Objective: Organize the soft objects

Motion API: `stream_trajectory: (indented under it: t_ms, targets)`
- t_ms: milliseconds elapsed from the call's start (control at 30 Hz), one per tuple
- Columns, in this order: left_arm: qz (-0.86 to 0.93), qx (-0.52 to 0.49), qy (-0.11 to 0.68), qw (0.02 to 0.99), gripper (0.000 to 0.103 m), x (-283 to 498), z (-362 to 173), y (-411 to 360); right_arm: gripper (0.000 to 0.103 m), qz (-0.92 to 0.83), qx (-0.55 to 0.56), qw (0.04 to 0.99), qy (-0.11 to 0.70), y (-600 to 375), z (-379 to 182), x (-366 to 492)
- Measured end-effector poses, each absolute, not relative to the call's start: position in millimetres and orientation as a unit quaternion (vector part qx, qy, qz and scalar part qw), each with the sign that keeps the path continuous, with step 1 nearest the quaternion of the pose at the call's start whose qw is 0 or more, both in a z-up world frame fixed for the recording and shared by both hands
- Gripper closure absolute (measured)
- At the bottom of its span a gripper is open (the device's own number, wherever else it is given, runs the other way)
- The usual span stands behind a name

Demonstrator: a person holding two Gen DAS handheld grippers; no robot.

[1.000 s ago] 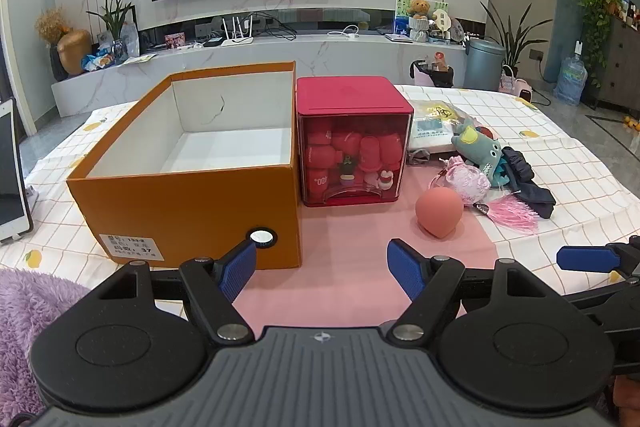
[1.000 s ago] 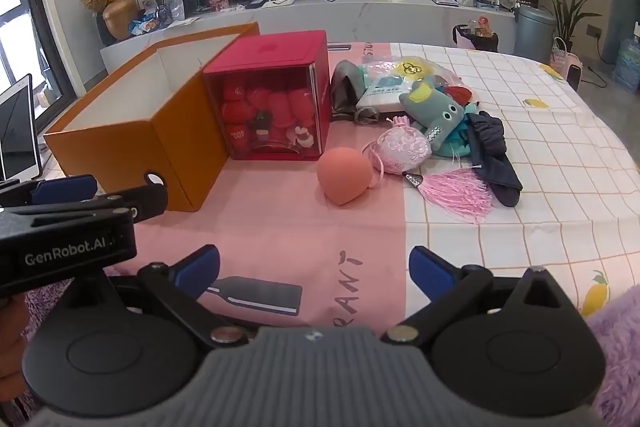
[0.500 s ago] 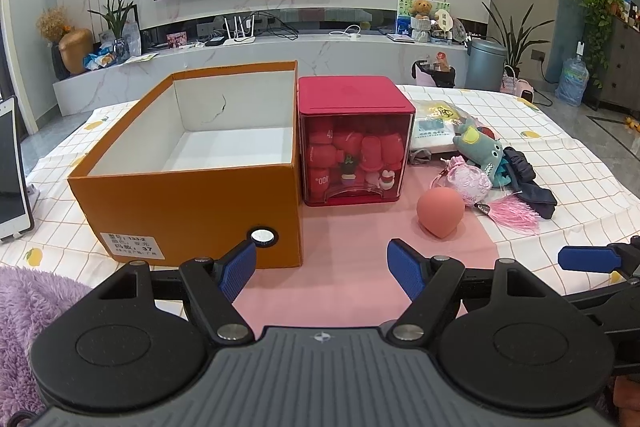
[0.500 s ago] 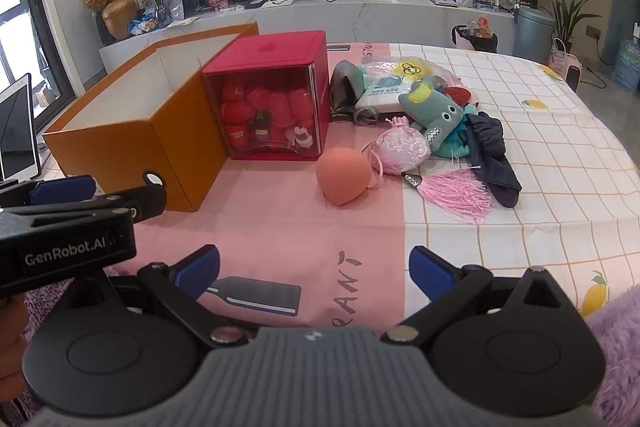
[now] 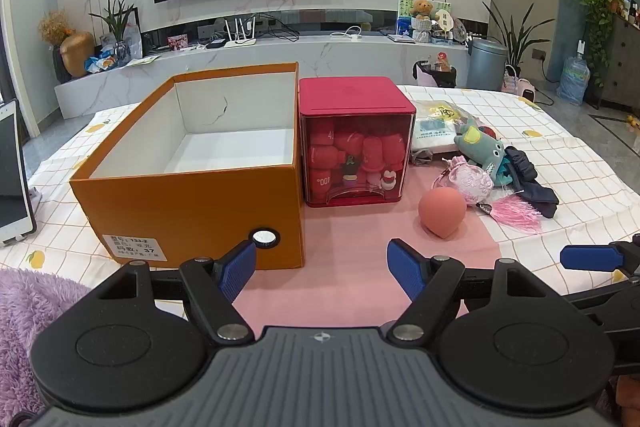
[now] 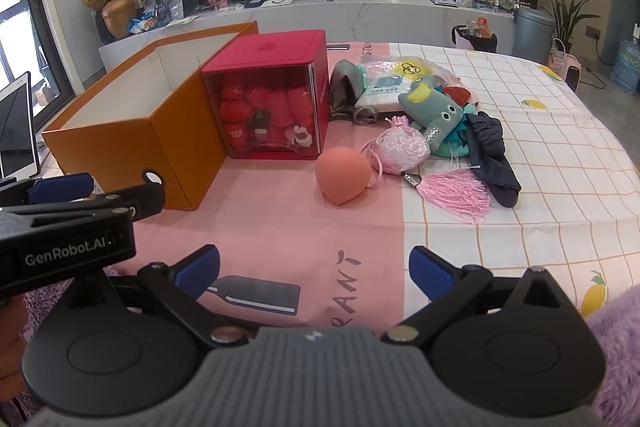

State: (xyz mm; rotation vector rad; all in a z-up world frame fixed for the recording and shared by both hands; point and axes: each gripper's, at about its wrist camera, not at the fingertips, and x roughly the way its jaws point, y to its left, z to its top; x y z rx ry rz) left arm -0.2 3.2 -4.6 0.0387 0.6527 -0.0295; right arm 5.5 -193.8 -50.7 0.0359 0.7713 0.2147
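A smooth, egg-shaped coral sponge (image 6: 342,174) lies on the pink cloth just in front of a glossy red cube case (image 6: 276,99), beside a lace-patterned pink pouch (image 6: 404,149) with a silky tassel (image 6: 456,193), a plush teal crocodile (image 6: 434,111) and crumpled dark fabric (image 6: 490,147). An open orange cardboard box (image 5: 192,183) stands touching the case. The left gripper (image 5: 322,269) and right gripper (image 6: 314,269) hover low over the cloth, blue ribbed pads spread wide, holding nothing.

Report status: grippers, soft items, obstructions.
Left gripper and right gripper open, empty. Soft pile on table; orange box empty. Path clear.
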Motion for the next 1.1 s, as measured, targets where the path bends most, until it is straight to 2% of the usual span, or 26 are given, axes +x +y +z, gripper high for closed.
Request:
stream_trajectory:
  t_ms: [1100]
  targets:
    - [-0.011, 0.011, 0.331, 0.943, 0.015, 3.6, -5.9, 3.4, 0.004, 0.096, 0.033, 0.920, 0.378, -198.2, -51.9, 6.3]
